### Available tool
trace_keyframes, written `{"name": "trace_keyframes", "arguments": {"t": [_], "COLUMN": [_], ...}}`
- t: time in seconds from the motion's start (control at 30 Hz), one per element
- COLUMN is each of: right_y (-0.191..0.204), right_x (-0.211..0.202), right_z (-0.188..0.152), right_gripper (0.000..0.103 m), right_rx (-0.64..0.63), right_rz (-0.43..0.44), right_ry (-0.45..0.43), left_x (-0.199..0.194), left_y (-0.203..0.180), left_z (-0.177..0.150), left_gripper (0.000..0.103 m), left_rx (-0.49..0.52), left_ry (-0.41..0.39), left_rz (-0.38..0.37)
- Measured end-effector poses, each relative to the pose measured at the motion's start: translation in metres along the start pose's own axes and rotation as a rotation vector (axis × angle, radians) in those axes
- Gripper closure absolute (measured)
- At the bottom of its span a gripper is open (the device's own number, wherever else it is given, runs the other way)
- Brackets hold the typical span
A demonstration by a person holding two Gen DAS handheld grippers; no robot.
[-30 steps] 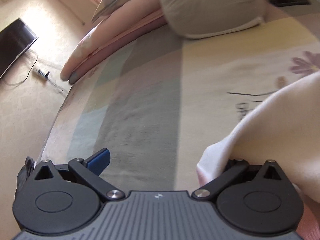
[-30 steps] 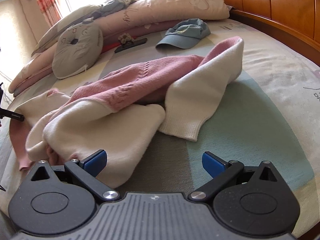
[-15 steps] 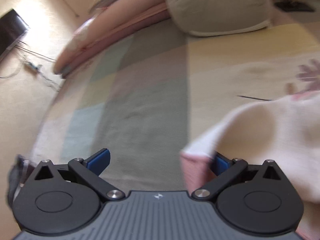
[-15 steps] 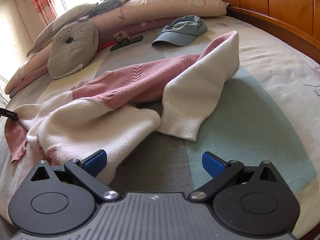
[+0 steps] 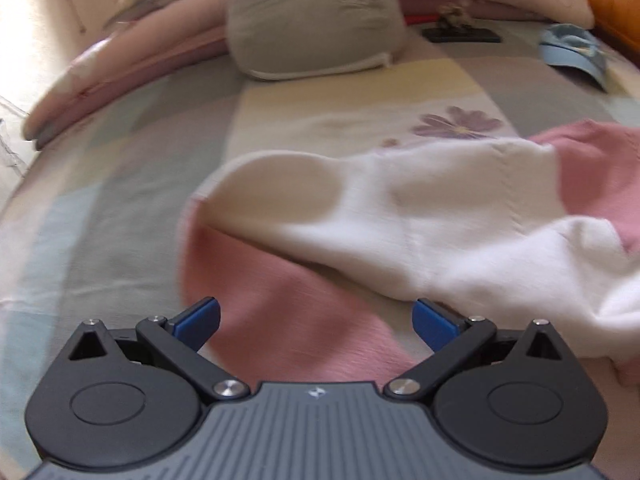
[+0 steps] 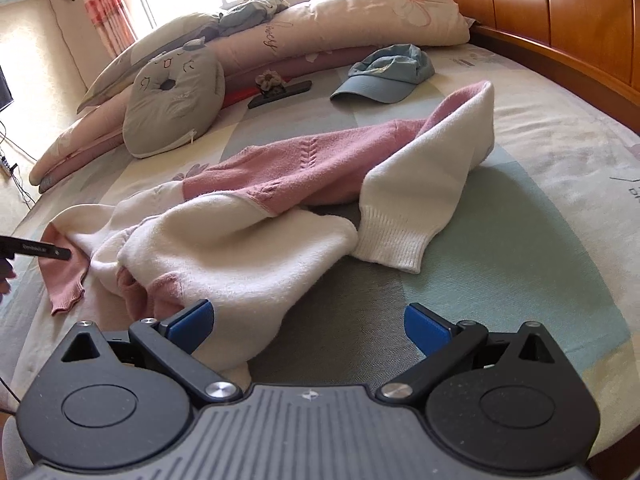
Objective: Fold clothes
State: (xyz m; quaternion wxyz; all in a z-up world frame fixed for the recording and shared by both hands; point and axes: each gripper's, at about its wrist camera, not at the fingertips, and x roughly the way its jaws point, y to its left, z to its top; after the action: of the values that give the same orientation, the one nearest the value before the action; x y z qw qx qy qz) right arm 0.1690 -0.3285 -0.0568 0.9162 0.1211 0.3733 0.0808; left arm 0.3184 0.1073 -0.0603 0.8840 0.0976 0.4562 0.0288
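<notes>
Two grippers hover over a bed (image 6: 540,128), each with its jaws spread apart and holding nothing. Script lettering runs along the long pale pillow (image 6: 360,16) by the headboard, too small to read; dark print on the bedsheet at the right edge is cut off. The pink and white sweater (image 6: 280,200) lies crumpled across the bed. Seen from the left gripper (image 5: 316,316), its pink hem fills the gap between the blue jaw tips, with a white fold just past the right tip. From the right gripper (image 6: 306,320), white fabric sits against the left tip; bare sheet lies before the right tip. A blue cap (image 6: 384,72) rests beyond the sweater.
</notes>
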Motion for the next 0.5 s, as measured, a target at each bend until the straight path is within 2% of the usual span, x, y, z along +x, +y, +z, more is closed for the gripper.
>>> {"name": "trace_keyframes", "arguments": {"t": [0.1, 0.2, 0.27, 0.37, 0.5], "right_y": [-0.001, -0.003, -0.002, -0.003, -0.004], "right_x": [-0.002, -0.002, -0.001, 0.001, 0.004], "right_z": [-0.001, -0.003, -0.004, -0.005, -0.005], "right_gripper": [0.000, 0.000, 0.000, 0.000, 0.000], "right_rx": [0.007, 0.011, 0.009, 0.010, 0.013], "right_rz": [-0.016, -0.026, -0.028, -0.034, -0.033], "right_ry": [0.005, 0.012, 0.015, 0.024, 0.028], "left_x": [0.015, 0.033, 0.037, 0.035, 0.025], "left_y": [-0.008, -0.003, 0.010, 0.027, 0.047], "left_z": [-0.006, -0.013, -0.017, -0.021, -0.026], "left_gripper": [0.001, 0.000, 0.000, 0.000, 0.000], "left_rx": [0.007, 0.008, -0.065, -0.119, -0.087], "left_ry": [0.031, 0.069, 0.069, 0.079, 0.066], "left_rz": [0.001, 0.086, 0.049, 0.078, 0.195]}}
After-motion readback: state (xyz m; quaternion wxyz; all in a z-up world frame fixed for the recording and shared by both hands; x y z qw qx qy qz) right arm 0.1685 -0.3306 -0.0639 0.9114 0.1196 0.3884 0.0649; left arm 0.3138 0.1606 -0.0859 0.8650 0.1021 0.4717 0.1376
